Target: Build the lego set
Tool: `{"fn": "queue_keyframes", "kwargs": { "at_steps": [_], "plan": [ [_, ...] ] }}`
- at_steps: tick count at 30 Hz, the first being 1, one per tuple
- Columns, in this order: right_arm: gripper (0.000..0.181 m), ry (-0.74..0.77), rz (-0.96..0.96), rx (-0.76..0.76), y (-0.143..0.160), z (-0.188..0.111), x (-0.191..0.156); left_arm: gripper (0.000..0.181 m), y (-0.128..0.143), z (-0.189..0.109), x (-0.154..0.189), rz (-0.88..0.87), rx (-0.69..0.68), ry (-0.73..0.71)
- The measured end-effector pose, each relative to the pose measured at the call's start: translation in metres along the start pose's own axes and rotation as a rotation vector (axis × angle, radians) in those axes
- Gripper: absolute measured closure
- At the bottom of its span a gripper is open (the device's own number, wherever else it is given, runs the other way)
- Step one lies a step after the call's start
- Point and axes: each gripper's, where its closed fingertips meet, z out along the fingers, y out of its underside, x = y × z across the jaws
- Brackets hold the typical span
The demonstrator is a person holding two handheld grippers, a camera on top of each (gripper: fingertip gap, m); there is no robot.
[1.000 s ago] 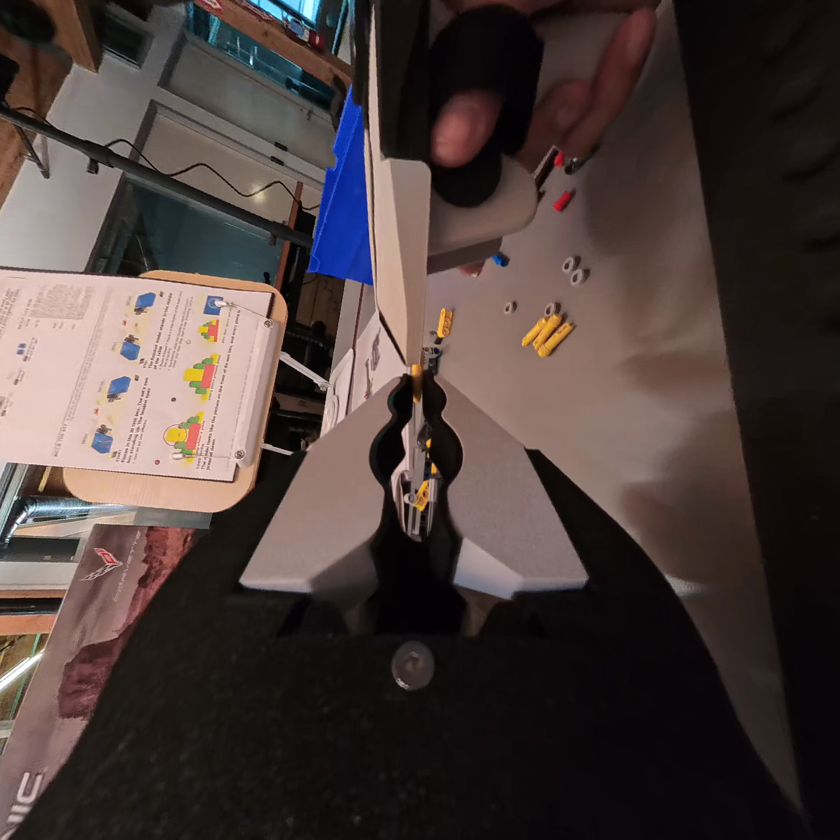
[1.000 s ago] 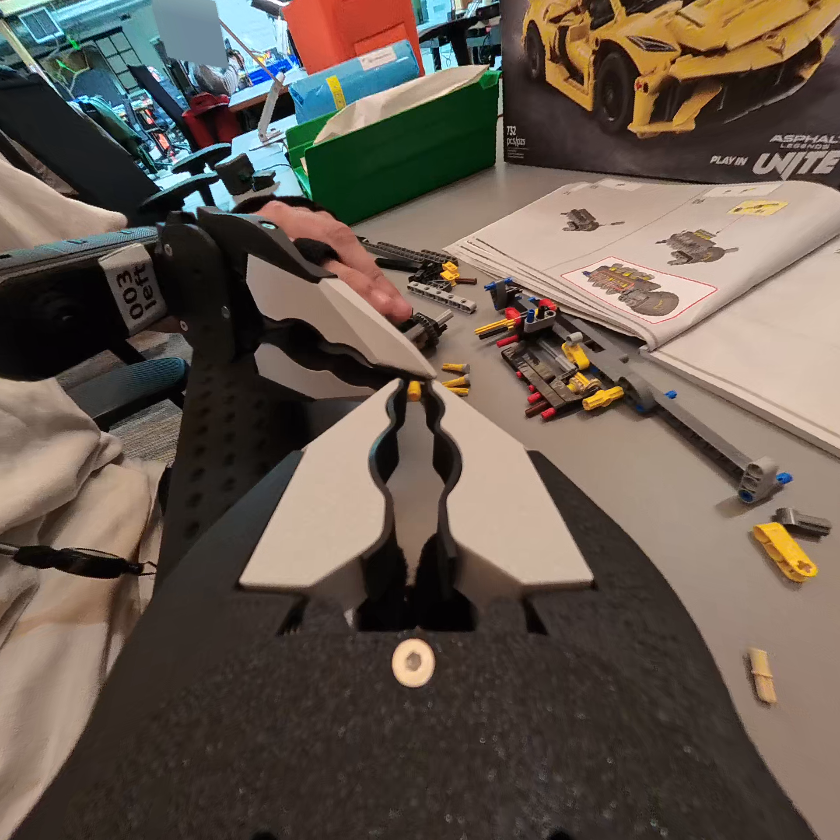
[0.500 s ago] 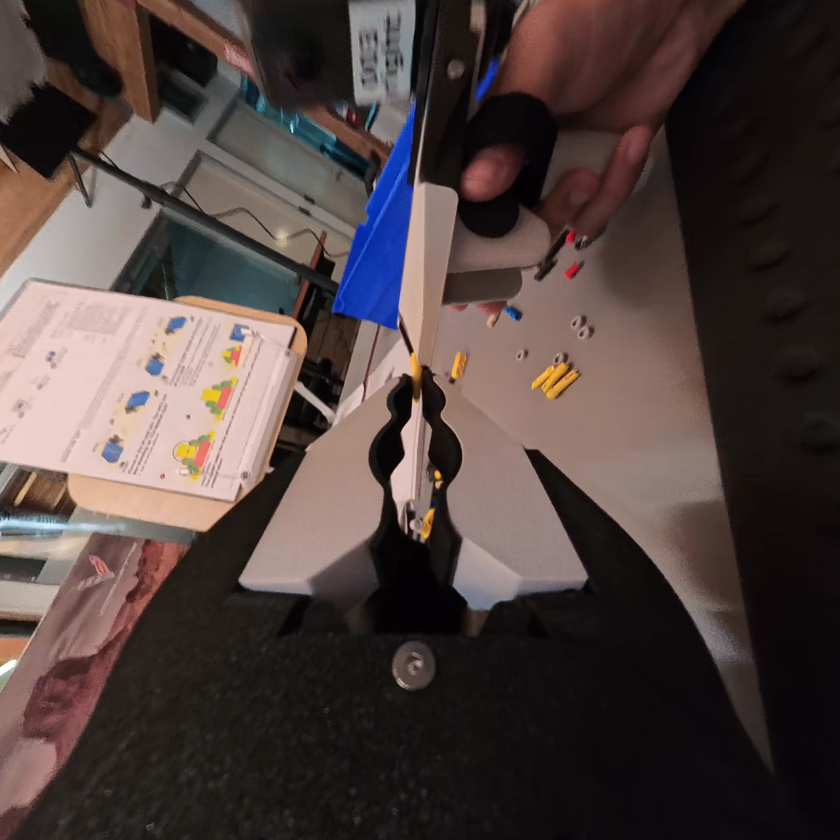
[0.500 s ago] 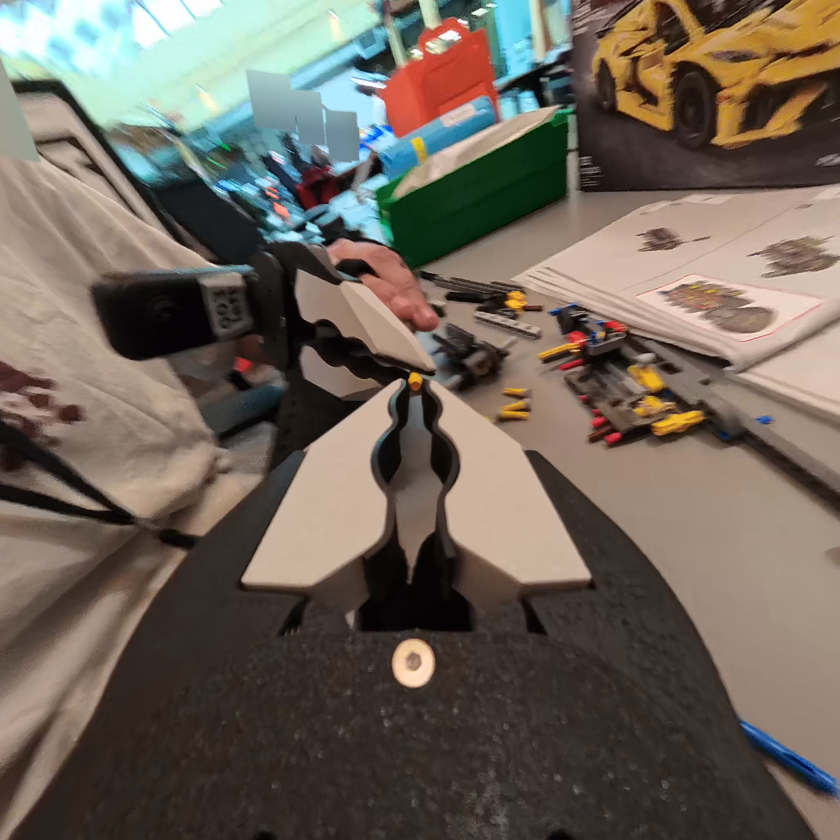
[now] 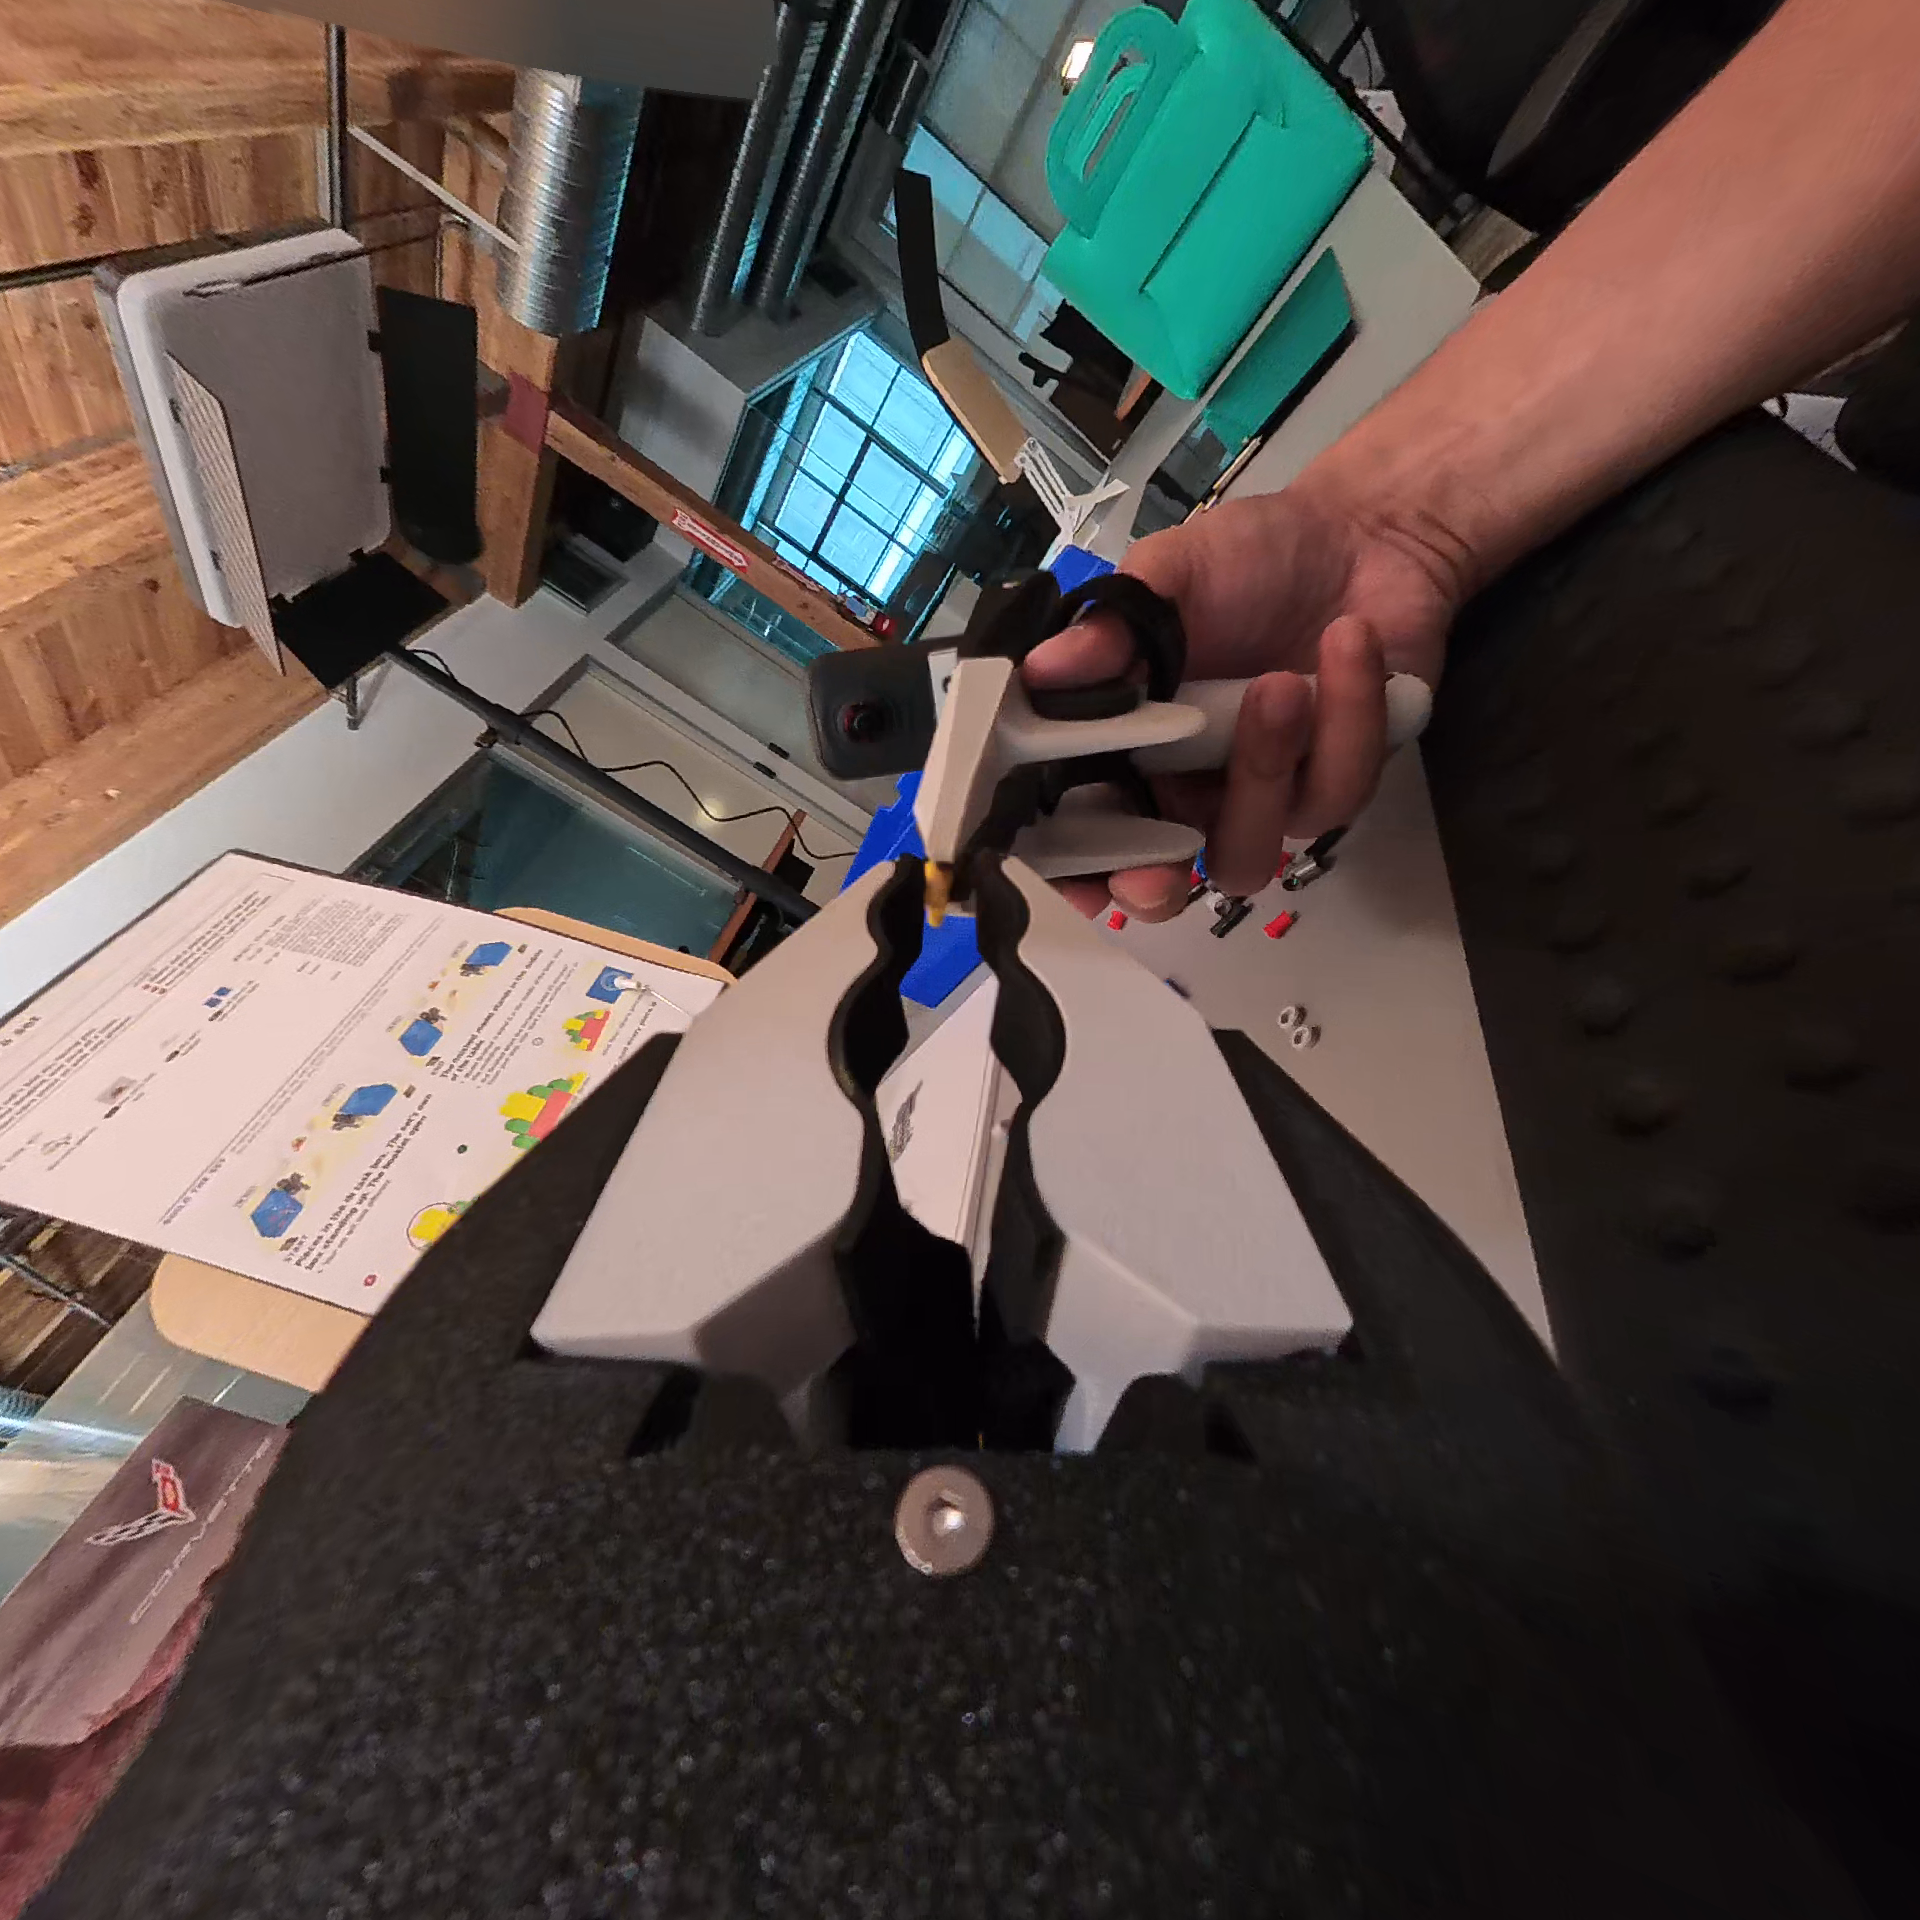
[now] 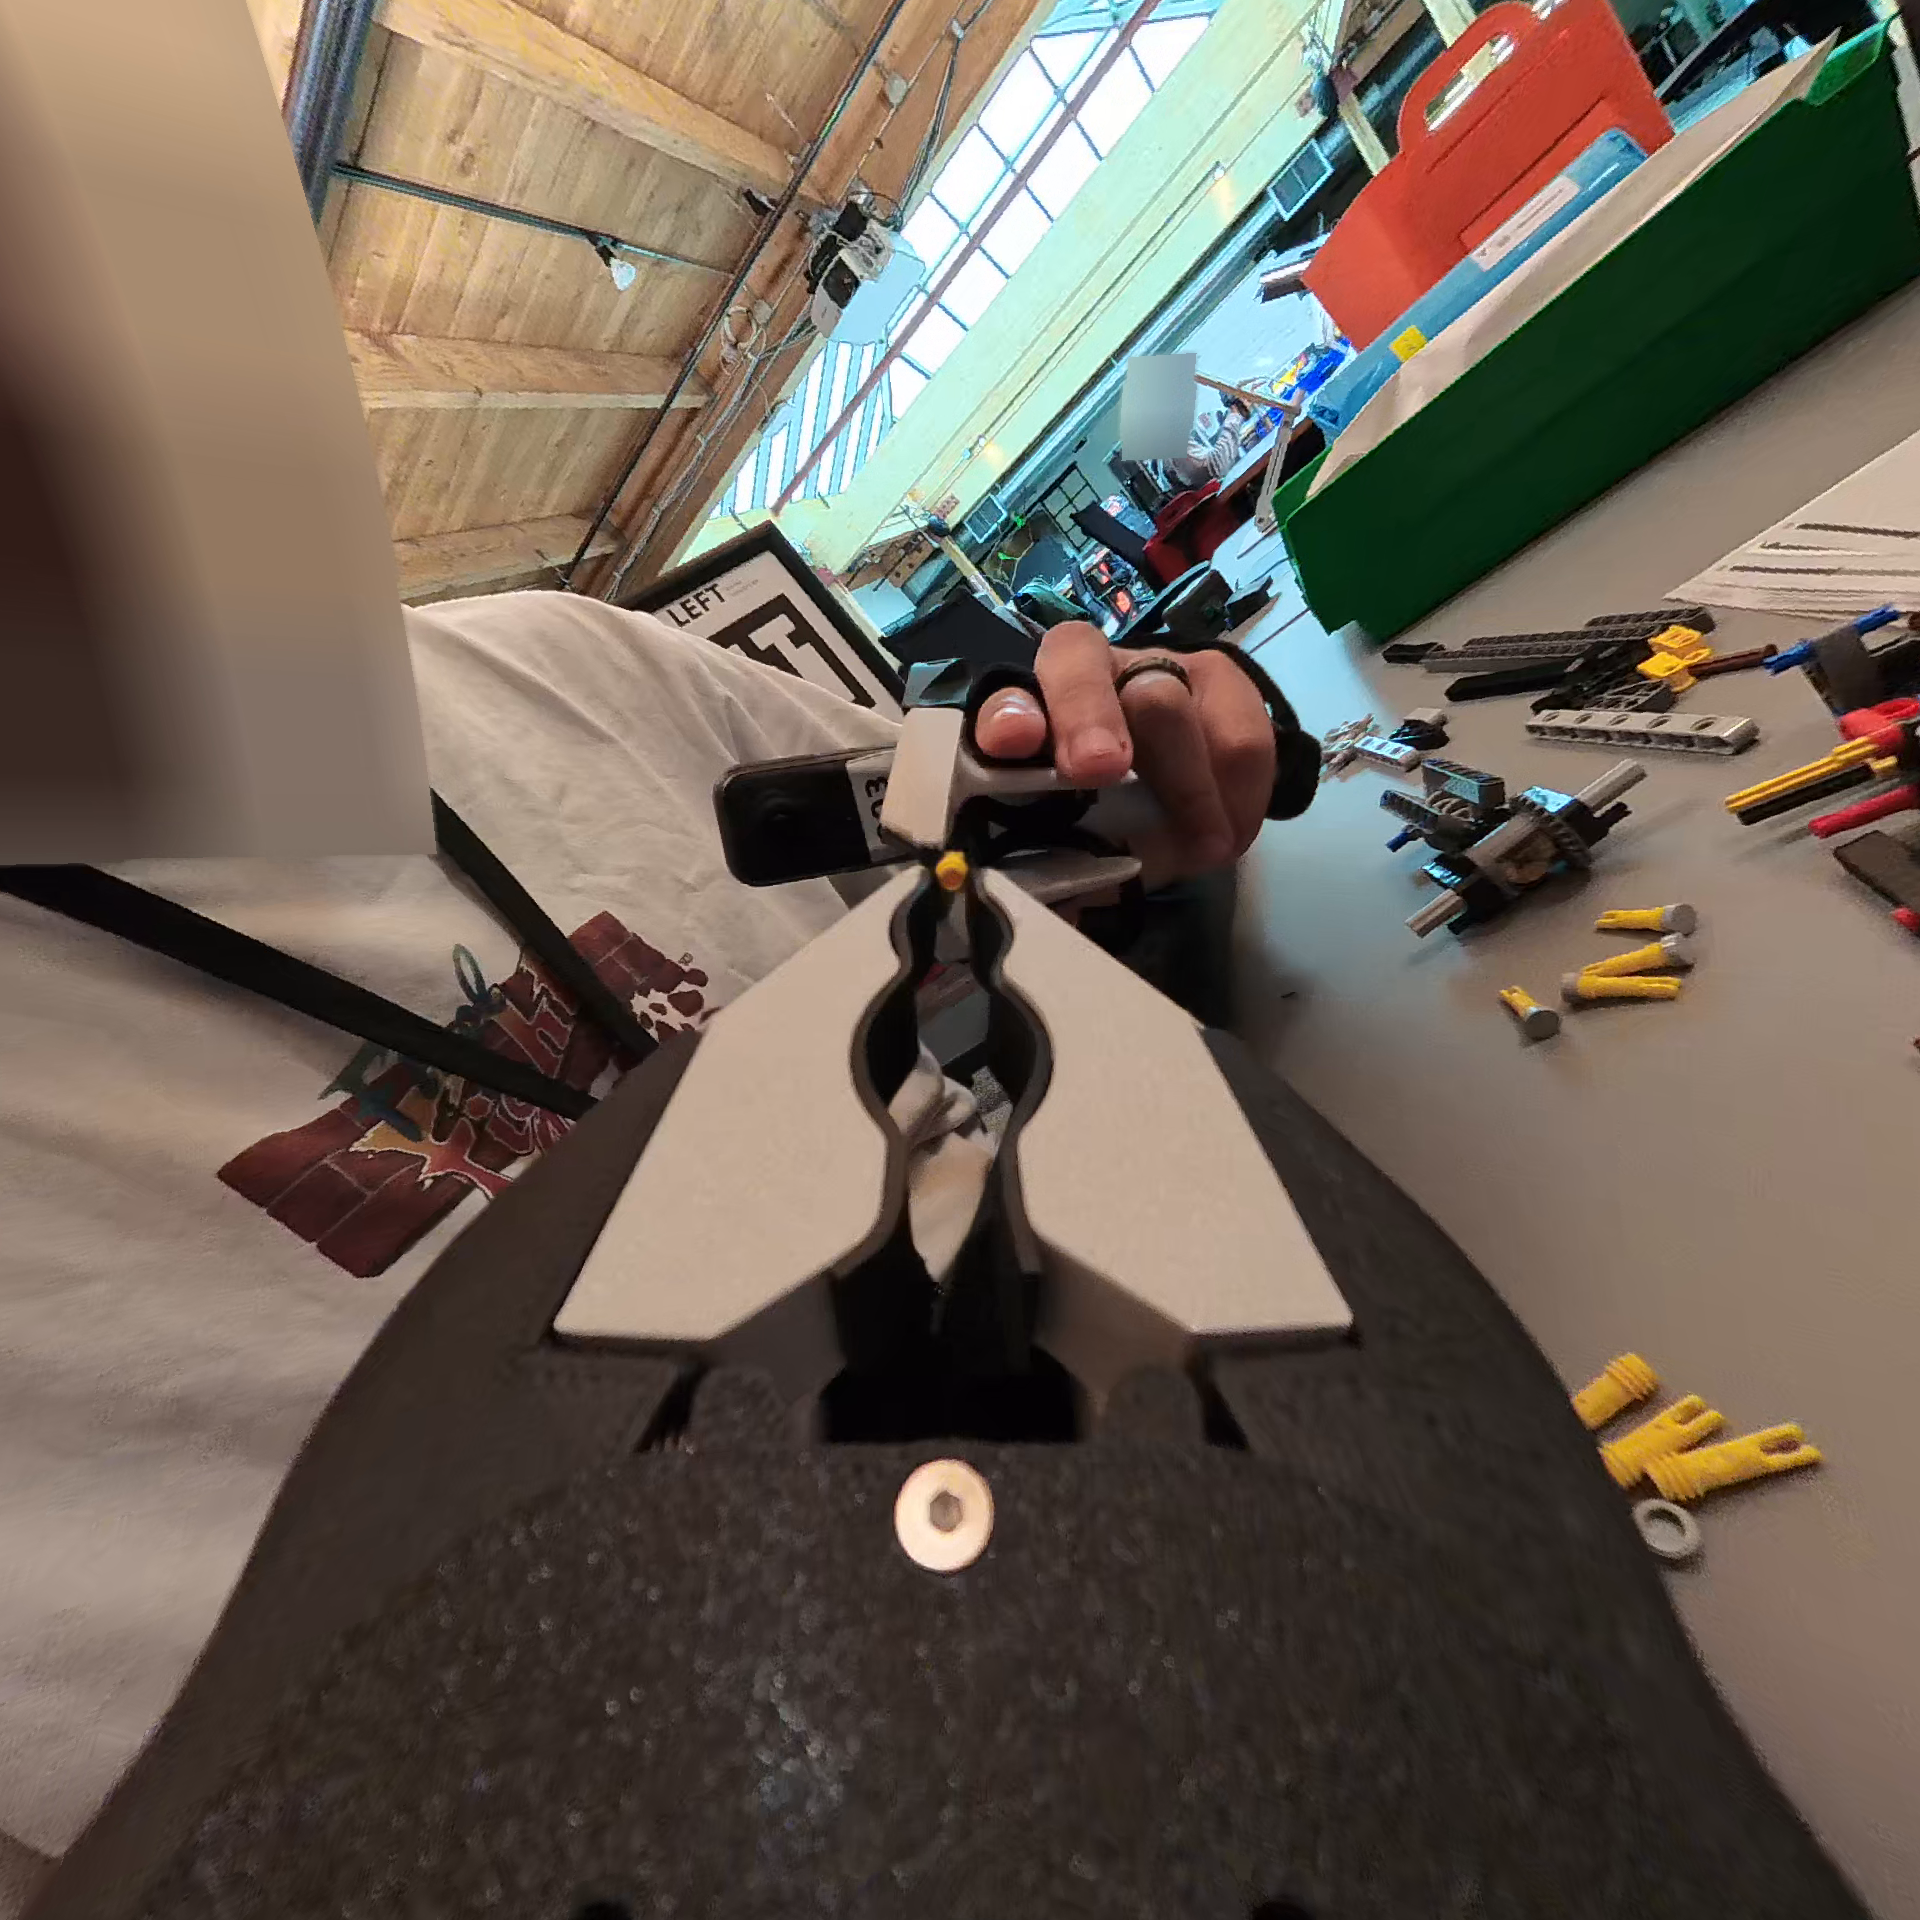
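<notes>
Lifting clear of the table (image 6: 1538, 1195), both grippers are meeting tip to tip in mid-air. The right gripper (image 6: 950, 881) is pinching a small yellow pin (image 6: 948, 867) at its very tips, nearly closed. The left gripper (image 5: 940, 883) is standing a crack apart around the pin's other end; grip or not, I cannot tell. The build is looking early: the gear assembly (image 6: 1507, 836) is lying at 2 o'clock, loose yellow pins (image 6: 1631, 961) at 3 o'clock, all waiting
</notes>
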Motion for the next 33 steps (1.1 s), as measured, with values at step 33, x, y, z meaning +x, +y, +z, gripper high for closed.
{"fn": "queue_keyframes", "kwargs": {
  "at_steps": [33],
  "plan": [
    [0.175,0.053,-0.024,-0.035,0.006,0.000,0.008,0.178,0.006,0.004,0.000,0.020,-0.044,0.042]
  ]
}}
